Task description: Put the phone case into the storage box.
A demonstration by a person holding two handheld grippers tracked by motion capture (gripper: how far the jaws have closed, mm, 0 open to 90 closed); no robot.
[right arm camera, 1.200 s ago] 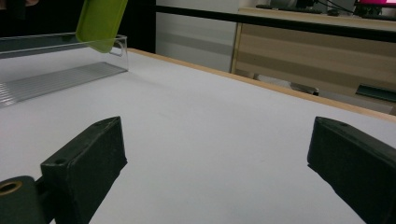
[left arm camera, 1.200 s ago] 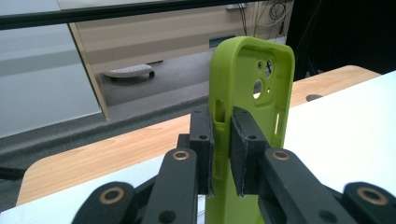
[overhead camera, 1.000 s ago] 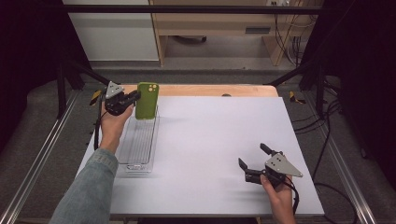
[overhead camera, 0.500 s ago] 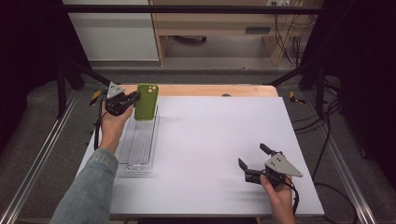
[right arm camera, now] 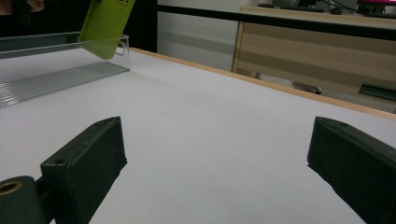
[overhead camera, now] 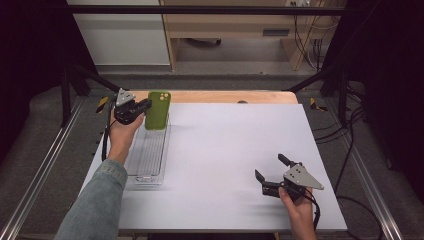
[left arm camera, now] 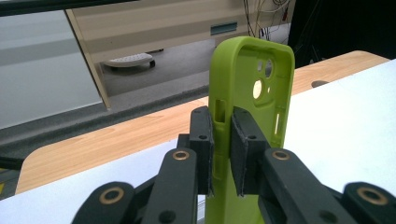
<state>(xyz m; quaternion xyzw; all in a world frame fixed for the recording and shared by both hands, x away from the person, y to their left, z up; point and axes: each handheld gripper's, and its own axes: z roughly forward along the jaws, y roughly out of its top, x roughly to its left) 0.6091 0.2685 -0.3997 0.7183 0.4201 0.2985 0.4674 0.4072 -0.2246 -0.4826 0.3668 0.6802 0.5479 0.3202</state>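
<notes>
The left gripper (overhead camera: 141,107) is squeezing a lime-green plastic phone case (overhead camera: 158,110) above the clear plastic tray (overhead camera: 148,156). The right gripper (overhead camera: 271,175) is sitting wide open, holding nothing.

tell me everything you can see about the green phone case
The green phone case is an empty lime-green shell, matte and rubbery-looking, with rounded corners, round camera cutouts near its top and slots along its side wall. It stands upright, its hollow inner side facing the left gripper view. The left gripper is shut on one side wall, one pad inside and one outside. It is held over the far end of the clear plastic tray; whether its lower edge touches the tray is unclear.
</notes>
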